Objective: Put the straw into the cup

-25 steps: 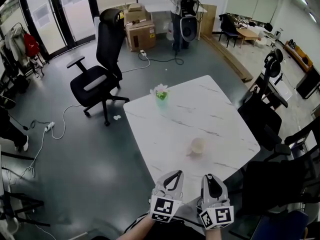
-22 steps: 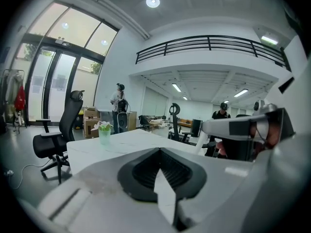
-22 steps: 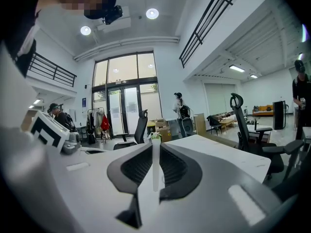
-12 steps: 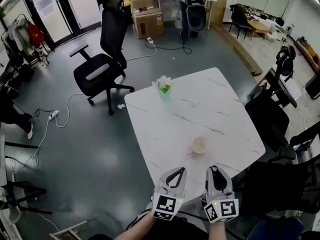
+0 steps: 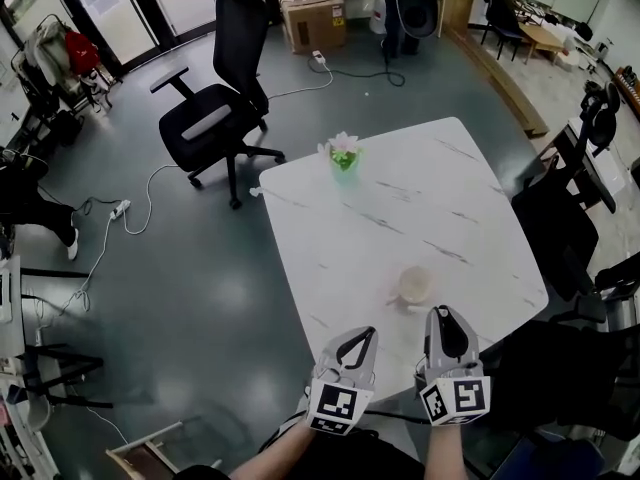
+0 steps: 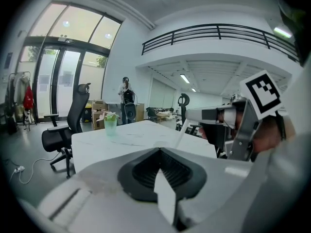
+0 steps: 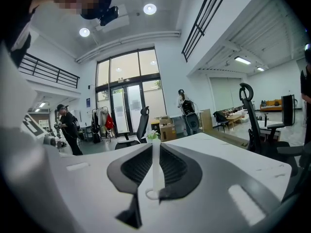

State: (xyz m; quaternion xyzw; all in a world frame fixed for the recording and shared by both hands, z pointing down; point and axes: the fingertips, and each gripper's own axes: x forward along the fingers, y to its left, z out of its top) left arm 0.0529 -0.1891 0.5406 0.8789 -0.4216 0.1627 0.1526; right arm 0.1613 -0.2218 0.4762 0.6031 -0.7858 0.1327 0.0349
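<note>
The right gripper [image 7: 154,142] has its jaws closed narrowly on a thin white straw [image 7: 155,171]. The straw runs lengthwise between the two dark pads, and its round open end shows at the near end of the gap. Seen from the left gripper view, the straw [image 6: 182,134] sticks out ahead of those jaws and slants down towards the bench.

The left gripper [image 6: 160,148] has its jaws together, with nothing between them.

In the head view both grippers sit on the near side of the cup. The right gripper [image 5: 441,314] is just short of it and slightly to its right. The left gripper [image 5: 366,334] is further to the cup's left, at the near edge of the bench [image 5: 400,208].

The cup [image 5: 414,284] is pale and stands upright with its mouth open, apart from both grippers. Well beyond it, at the far-left corner of the white marble-patterned bench, stands a green pot of flowers [image 5: 344,154]. Past that, further left of the cup, a black office chair [image 5: 215,118] stands on the grey floor. A cardboard box [image 5: 315,18] sits behind the chair.
</note>
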